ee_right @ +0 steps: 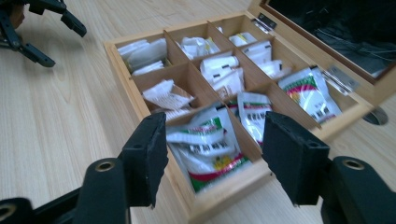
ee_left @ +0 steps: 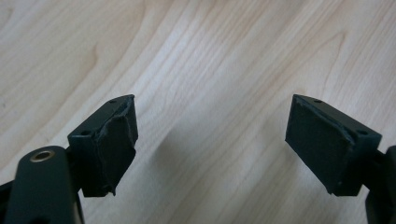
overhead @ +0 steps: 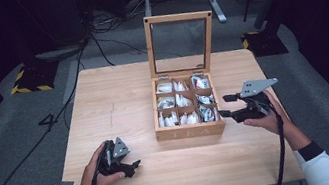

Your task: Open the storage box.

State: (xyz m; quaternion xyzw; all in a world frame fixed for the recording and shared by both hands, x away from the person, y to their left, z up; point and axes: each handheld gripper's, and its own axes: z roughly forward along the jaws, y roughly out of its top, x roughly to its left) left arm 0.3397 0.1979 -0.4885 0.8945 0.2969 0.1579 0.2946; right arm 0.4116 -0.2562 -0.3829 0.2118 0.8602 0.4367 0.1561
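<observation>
A wooden tea box stands on the pale wood counter, a little toward three o'clock of its middle, with its glass-paned lid swung up and standing upright at the twelve o'clock side. Inside, thin wooden walls part it into nine compartments, three by three, and each holds small sachets: mostly white ones in the columns at nine o'clock and centre, white ones with green and red print in the column at three o'clock. The right gripper hovers at three o'clock of the box, level with its nearest row, pointing toward nine o'clock at the box's side. Its jaws stand spread with nothing between the pads; in the right gripper view they frame the near corner compartment and its printed sachets from above without touching them. The left gripper sits low over the counter at about seven o'clock of the box, well apart from it, pointing toward three o'clock. Its jaws are also spread and hold nothing; the left gripper view has bare wood grain between the two pads.
</observation>
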